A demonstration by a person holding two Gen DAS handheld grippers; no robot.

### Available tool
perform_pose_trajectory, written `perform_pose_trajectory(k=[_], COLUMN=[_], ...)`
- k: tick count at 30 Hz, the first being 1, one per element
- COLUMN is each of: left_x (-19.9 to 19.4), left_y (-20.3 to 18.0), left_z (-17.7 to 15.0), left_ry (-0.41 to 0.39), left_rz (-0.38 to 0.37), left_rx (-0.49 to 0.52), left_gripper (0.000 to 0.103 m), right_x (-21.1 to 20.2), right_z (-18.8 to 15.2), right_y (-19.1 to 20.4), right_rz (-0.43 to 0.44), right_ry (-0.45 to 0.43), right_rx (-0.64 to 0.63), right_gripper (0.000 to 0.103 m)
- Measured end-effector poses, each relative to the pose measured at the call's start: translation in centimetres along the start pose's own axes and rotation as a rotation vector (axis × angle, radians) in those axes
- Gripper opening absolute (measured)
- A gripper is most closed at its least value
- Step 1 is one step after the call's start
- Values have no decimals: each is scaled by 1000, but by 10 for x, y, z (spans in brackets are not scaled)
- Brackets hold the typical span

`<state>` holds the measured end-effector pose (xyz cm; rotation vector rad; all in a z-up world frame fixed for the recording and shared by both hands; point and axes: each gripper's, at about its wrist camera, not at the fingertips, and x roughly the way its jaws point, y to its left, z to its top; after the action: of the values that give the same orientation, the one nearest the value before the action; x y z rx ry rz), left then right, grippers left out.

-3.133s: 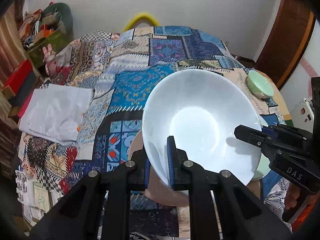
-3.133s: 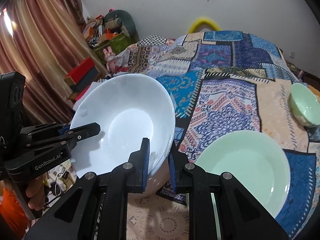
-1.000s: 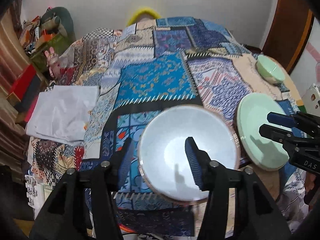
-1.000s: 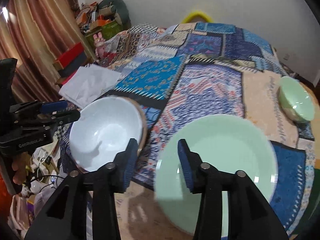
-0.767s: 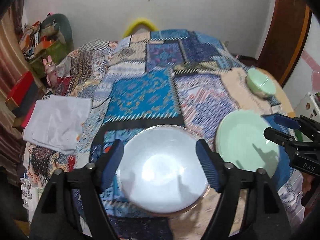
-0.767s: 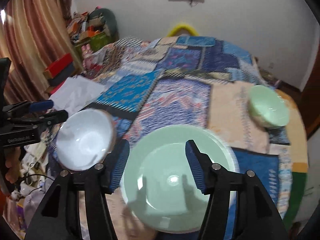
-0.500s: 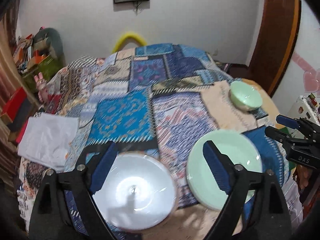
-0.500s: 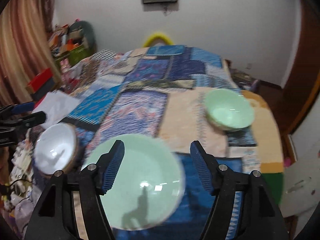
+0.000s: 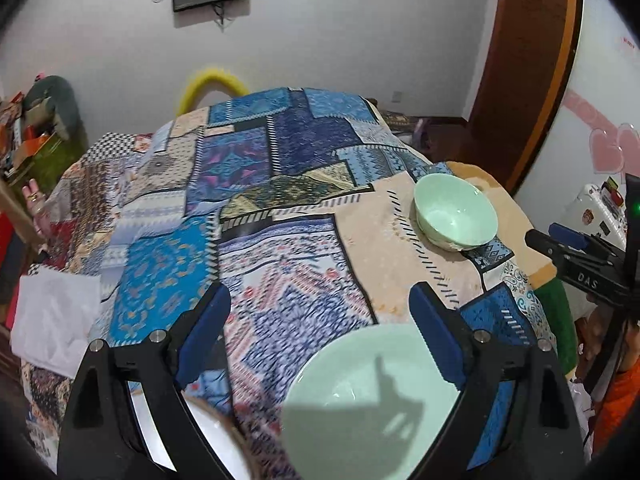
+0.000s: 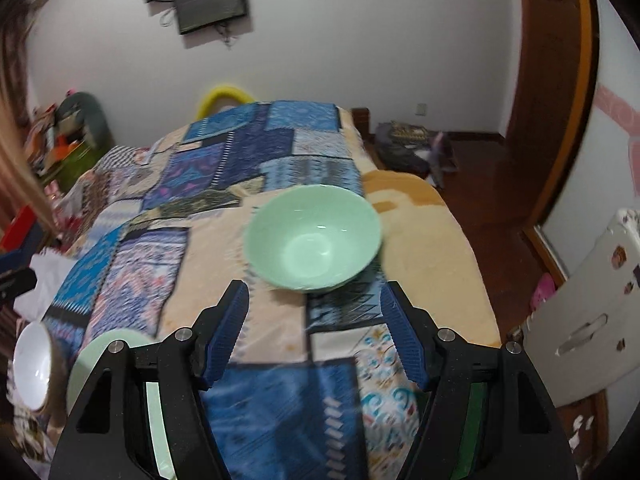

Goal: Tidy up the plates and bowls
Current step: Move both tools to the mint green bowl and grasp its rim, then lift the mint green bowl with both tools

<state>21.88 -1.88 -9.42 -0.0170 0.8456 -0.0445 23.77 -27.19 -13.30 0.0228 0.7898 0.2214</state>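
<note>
A small mint-green bowl (image 10: 312, 240) stands upright on the patchwork cloth, just ahead of my open, empty right gripper (image 10: 314, 316); it also shows at the right in the left wrist view (image 9: 454, 210). A wide mint-green plate (image 9: 368, 404) lies under my open, empty left gripper (image 9: 320, 316), and its edge shows in the right wrist view (image 10: 104, 344). A white bowl (image 10: 34, 362) sits on a brown rim at the near left, partly hidden behind my left fingers (image 9: 208, 436). The right gripper also shows at the right edge of the left wrist view (image 9: 576, 252).
The patchwork cloth (image 9: 256, 208) covers a rounded table. White folded paper (image 9: 52, 316) lies at its left edge. A cluttered shelf (image 10: 60, 140) stands at far left, a wooden door frame (image 10: 560, 100) at right, a white appliance (image 10: 592, 308) near right.
Both grippers let go of the white bowl, which now rests at the near left. Both opened wide, rose and swung right, the right one toward the small green bowl.
</note>
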Motion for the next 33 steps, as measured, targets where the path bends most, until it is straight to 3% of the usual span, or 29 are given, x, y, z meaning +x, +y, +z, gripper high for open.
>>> perform_pose_trajectory(k=[11,22,33], left_x=[70,101,123], left_y=[-31,-38,-42], left_z=[21,25,25], left_ry=[54,87,132], left_rz=[-21,-22,-42], left_rx=[76,80,29], left_gripper=[92,92,92], right_x=[78,108,91], right_z=[8,12,-2], right_y=[-33,-37,3], right_rz=[9,27,178], right_ry=[125,162,193], right_rx=[97,95,-86], right_gripper=[33,23,21])
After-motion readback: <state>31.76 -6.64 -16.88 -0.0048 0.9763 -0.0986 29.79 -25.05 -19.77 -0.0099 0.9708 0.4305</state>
